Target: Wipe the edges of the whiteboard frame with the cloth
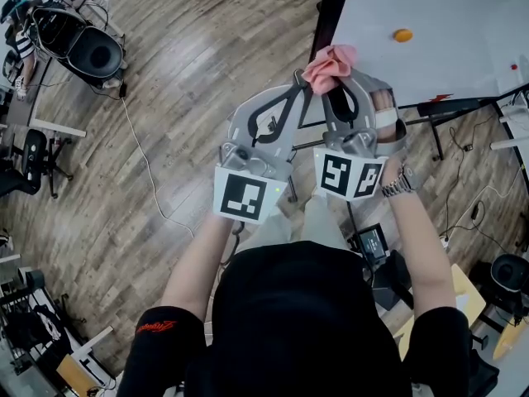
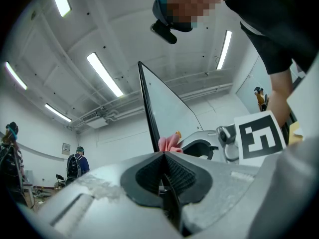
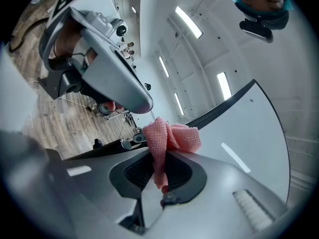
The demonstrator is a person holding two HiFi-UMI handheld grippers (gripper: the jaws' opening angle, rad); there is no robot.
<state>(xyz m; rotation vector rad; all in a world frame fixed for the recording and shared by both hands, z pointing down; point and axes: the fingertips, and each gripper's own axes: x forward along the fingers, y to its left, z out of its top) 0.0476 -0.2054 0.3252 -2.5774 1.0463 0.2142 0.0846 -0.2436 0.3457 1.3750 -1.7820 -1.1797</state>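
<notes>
1. Right hand-held gripper (image 1: 328, 88) (image 3: 158, 158): clenched on the pink cloth (image 1: 330, 63) (image 3: 172, 136). One fold of the cloth runs down between my two ribbed pads. The rest bunches above the jaw tips.

2. Left hand-held gripper (image 1: 302, 87) (image 2: 163, 156): clenched, with nothing in it. The left gripper view shows its two ribbed pads pressed flat together with no material between them.

3. Position of the units: I hold both hand-held grippers side by side in front of my chest. Their tips converge just beneath the bunched cloth, and each marker cube (image 1: 244, 195) faces back toward me. A wristwatch (image 1: 399, 185) sits on my right wrist.

4. Whiteboard (image 1: 430, 23) (image 2: 167, 108) (image 3: 249, 133): its dark frame (image 1: 327, 7) (image 2: 148, 103) (image 3: 224, 108) runs along the board's near edge and ends in a corner.

5. Location of the cloth: it is at that corner of the frame, overlapping the dark edge in the head view. I cannot tell from any view whether the cloth actually touches the frame.

6. Board surface: an orange magnet (image 1: 402, 35) rests on the white field, well apart from the cloth.

7. Surroundings: a wooden floor (image 1: 190, 81) lies below, with a black chair (image 1: 87, 50) well off to my left.
</notes>
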